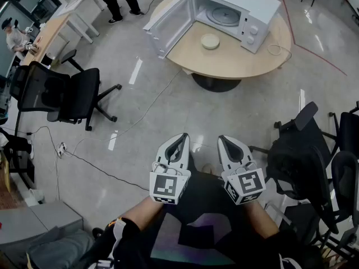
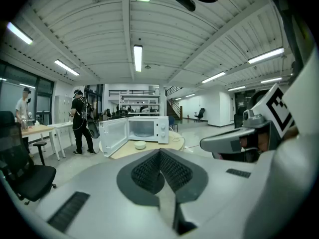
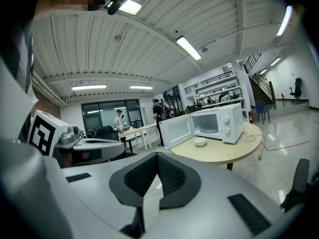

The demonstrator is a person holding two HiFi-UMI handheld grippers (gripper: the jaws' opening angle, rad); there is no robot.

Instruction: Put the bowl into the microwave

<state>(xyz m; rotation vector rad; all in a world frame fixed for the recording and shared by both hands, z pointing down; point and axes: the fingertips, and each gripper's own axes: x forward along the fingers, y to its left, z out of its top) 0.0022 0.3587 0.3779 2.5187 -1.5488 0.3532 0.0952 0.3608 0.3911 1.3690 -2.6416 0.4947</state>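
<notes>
Head view, grippers: the white left gripper (image 1: 180, 139) and the white right gripper (image 1: 225, 141) were held side by side low in front of the person, above the glossy grey floor (image 1: 168, 105).
Head view, bowl: the small pale round bowl (image 1: 210, 41) sat on the round light-wood table (image 1: 252, 63), just in front of the white microwave oven (image 1: 238, 7) and well apart from both grippers.
Head view, door: the white microwave door (image 1: 168, 24) stood wide open.
Head view, chair: 1 black office chair (image 1: 73, 97) stood at the left.
Left gripper view, jaws: the 2 dark ribbed pads were clenched together, gripping nothing.
Left gripper view, bowl: it lay far ahead on the table, outside the microwave, below its open cavity.
Right gripper view, jaws: the 2 pads were pressed together, holding nothing.
Right gripper view, bowl: it rested on the table beside the open door, in front of the cavity.
</notes>
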